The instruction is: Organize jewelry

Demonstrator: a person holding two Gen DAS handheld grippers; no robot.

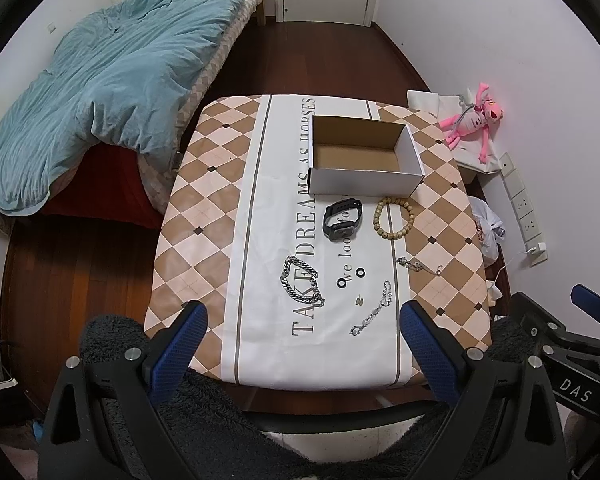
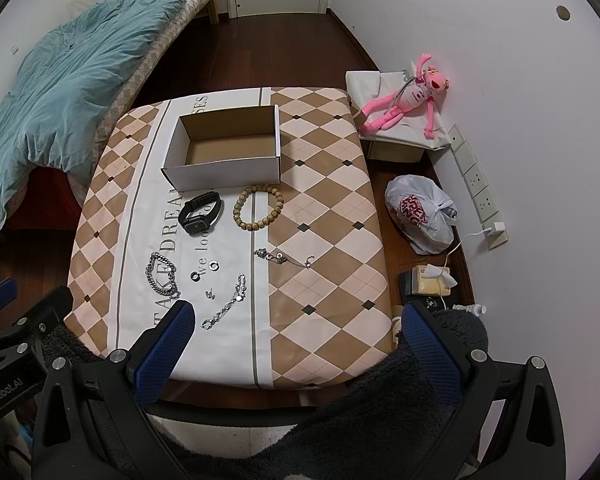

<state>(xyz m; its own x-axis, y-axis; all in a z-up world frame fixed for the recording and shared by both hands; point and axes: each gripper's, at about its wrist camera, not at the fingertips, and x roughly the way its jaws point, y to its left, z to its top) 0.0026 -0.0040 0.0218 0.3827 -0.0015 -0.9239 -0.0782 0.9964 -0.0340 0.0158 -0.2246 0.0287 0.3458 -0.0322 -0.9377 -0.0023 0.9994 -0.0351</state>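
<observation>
An open empty cardboard box (image 1: 364, 156) (image 2: 224, 148) stands at the far side of the table. In front of it lie a black watch (image 1: 342, 219) (image 2: 201, 211), a wooden bead bracelet (image 1: 393, 218) (image 2: 258, 208), a heavy silver chain (image 1: 301, 284) (image 2: 163, 274), two small rings (image 1: 350, 277) (image 2: 205, 271), a thin silver bracelet (image 1: 372, 314) (image 2: 226, 307), another thin chain (image 1: 418, 266) (image 2: 283, 258) and a tiny earring (image 1: 359, 301) (image 2: 209, 293). My left gripper (image 1: 302, 320) and right gripper (image 2: 298, 322) are open and empty, above the near table edge.
The table has a checked brown and white cloth (image 1: 204, 200) (image 2: 324, 208). A bed with a teal duvet (image 1: 100, 80) (image 2: 60, 80) is at the left. A pink plush toy (image 2: 404, 100), a plastic bag (image 2: 420, 212) and wall sockets (image 2: 476, 184) are at the right.
</observation>
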